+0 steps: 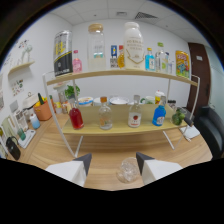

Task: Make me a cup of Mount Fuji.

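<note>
A two-tier light wooden shelf on a thin white metal frame [120, 75] stands on the pale wood-grain table [107, 150] and fills most of the view, backed by a white wall. Along its top board stand the tall containers: a black and silver canister with a yellow label [63, 54], a clear glass jar with a pale lid [96, 47], a large white plastic bottle [133, 46], and a yellow printed packet [182, 63] at the far end. The lower board carries a row of smaller bottles: a round flask of red liquid [76, 118], a clear bottle with an orange cap [104, 115], a clear bottle with a red and white label [134, 114], and a blue bottle [159, 115]. Off to one side of the shelf sits an orange pot holding utensils [43, 110]. Nearest the camera, the hand-held gripper [114, 166] is spread wide, its two white fingers [75, 170] well apart and pressing on nothing. A small clear drinking glass [127, 170] stands on the table between them, closer to one finger, with a gap on either side.
</note>
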Motion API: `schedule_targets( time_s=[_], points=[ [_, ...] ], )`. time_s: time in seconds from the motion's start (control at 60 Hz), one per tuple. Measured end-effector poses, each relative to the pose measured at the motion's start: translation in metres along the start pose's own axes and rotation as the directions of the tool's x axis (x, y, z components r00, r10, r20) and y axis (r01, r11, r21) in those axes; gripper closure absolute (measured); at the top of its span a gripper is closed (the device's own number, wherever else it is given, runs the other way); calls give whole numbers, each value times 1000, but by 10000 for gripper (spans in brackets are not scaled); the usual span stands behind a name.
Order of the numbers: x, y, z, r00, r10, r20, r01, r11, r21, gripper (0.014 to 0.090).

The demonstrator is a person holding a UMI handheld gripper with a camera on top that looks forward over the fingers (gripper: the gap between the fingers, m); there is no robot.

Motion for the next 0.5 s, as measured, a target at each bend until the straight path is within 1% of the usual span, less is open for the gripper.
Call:
schedule_targets(
  time_s=[0.1,0.183,0.317,0.367,0.383,0.417,0.5],
  points=[
    [-13,-35,21,1000,10,30,-13,994,112,215],
    [-17,-59,45,1000,-3,29,-2,984,175,216],
    [-20,-83,88,1000,-12,23,6,973,229,220],
    [-23,-85,103,1000,-13,24,7,976,217,233],
    [-23,-84,108,1000,-12,24,7,977,212,244],
    [-25,-83,118,1000,-10,25,5,980,200,291],
    [-29,-82,135,1000,-10,28,5,981,194,467]
  ],
)
